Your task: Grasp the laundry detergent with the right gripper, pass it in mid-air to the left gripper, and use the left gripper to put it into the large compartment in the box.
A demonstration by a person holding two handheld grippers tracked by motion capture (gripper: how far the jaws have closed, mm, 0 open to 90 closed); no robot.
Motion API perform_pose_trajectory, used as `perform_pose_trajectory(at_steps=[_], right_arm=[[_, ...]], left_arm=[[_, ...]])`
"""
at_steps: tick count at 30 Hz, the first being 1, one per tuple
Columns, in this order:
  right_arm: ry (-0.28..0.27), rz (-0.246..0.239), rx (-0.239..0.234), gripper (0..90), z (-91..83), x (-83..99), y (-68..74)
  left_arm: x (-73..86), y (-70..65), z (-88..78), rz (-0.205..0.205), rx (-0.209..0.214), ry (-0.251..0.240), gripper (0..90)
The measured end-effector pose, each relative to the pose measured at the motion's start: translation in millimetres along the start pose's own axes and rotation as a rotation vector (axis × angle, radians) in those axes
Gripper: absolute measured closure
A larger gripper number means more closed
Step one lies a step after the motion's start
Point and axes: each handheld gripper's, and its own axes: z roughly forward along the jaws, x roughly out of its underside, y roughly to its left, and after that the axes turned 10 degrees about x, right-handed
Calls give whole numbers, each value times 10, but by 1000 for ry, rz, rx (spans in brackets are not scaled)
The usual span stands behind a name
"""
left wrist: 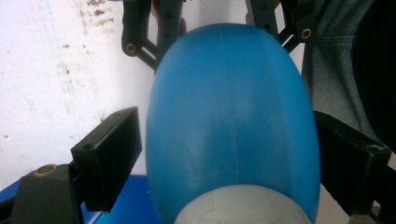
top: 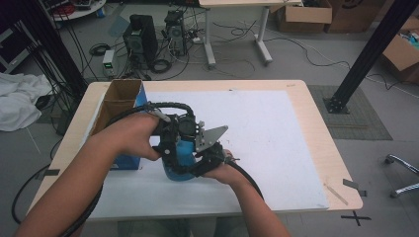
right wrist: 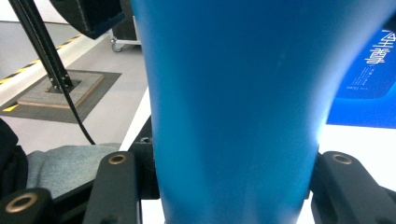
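A blue bottle (top: 179,160) with a pale grey neck is held over the white mat (top: 267,143), left of centre. My right gripper (top: 200,167) is shut on its lower body, and in the right gripper view the blue bottle (right wrist: 238,93) sits pinched between the jaws of that gripper (right wrist: 233,182). My left gripper (top: 173,145) straddles the upper part. In the left gripper view the blue bottle (left wrist: 229,116) lies between the jaws of the left gripper (left wrist: 229,158). The right-hand pad (left wrist: 345,158) meets it and the left-hand pad (left wrist: 109,154) stands a sliver off.
An open blue cardboard box (top: 121,101) stands just left of the hands, at the mat's left edge. The wooden table (top: 316,123) ends close on the right. Beyond it are computer towers (top: 141,37), cables, and a black post (top: 368,54).
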Motion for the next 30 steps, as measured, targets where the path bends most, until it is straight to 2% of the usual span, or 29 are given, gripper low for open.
perform_pose_trajectory(at_steps=[19, 27, 30], right_arm=[[-5, 7, 1, 458, 7, -1, -2], [-4, 8, -3, 459, 11, 3, -9], [-5, 11, 0, 458, 10, 3, -14]], left_arm=[[-5, -7, 0, -4, -9, 22, 270], [-15, -8, 7, 0, -33, 33, 296], [-17, -5, 4, 4, -32, 30, 332]])
